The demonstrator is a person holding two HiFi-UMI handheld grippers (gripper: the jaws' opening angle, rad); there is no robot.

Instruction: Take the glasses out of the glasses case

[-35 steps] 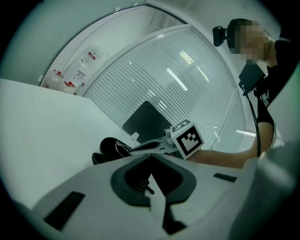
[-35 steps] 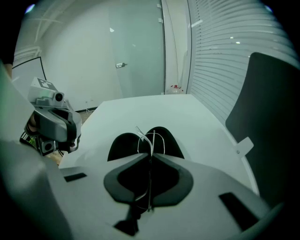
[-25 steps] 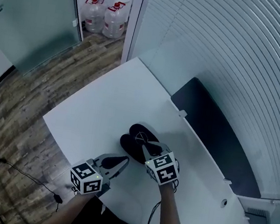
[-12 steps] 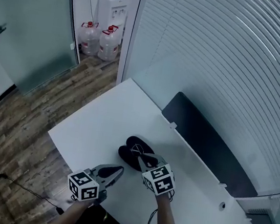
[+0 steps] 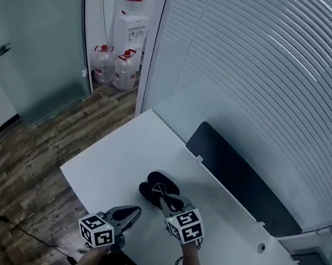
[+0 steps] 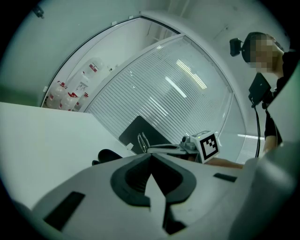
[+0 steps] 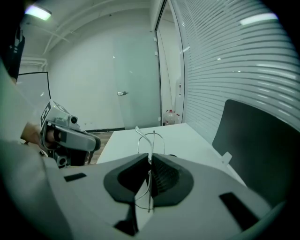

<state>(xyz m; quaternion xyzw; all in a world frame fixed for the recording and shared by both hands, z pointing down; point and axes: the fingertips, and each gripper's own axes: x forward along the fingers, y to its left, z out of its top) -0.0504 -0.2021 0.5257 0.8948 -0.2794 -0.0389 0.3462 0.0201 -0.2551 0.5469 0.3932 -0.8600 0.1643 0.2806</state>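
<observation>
Claws carried by a person are hovering over the near edge of a white desk [image 5: 114,152], seen steeply from above. The left claw [image 5: 133,212] is sitting nearest, towards the desk's front corner, with its jaws clenched together on nothing. Its own view is showing the two dark pads meeting at the tip with no gap. Just beside it, to the right, the right claw [image 5: 163,198] is pointing downward and away from the person, and its jaws are pinching a pair of thin wire-rimmed glasses [image 7: 149,140]. In the right gripper view the frame is standing upright between the pads, its rims rising above the jaw tips. Right at that claw's tips, the black glasses case [image 5: 149,192] is lying open on the desk, its two rounded halves side by side. The glasses are being held above it rather than lying inside, and the left gripper view is showing them raised higher than the case. Behind the case, a dark panel [image 5: 239,177] is running along the desk's far edge. Beyond it, white horizontal blinds [image 5: 261,62] are filling the right of the scene. Farther off on the left, a wood-patterned floor [image 5: 21,157] is leading to a frosted glass door [image 5: 32,36]. At the very back, two large water bottles [image 5: 104,64] are standing on the floor in front of a water dispenser [image 5: 130,29].
</observation>
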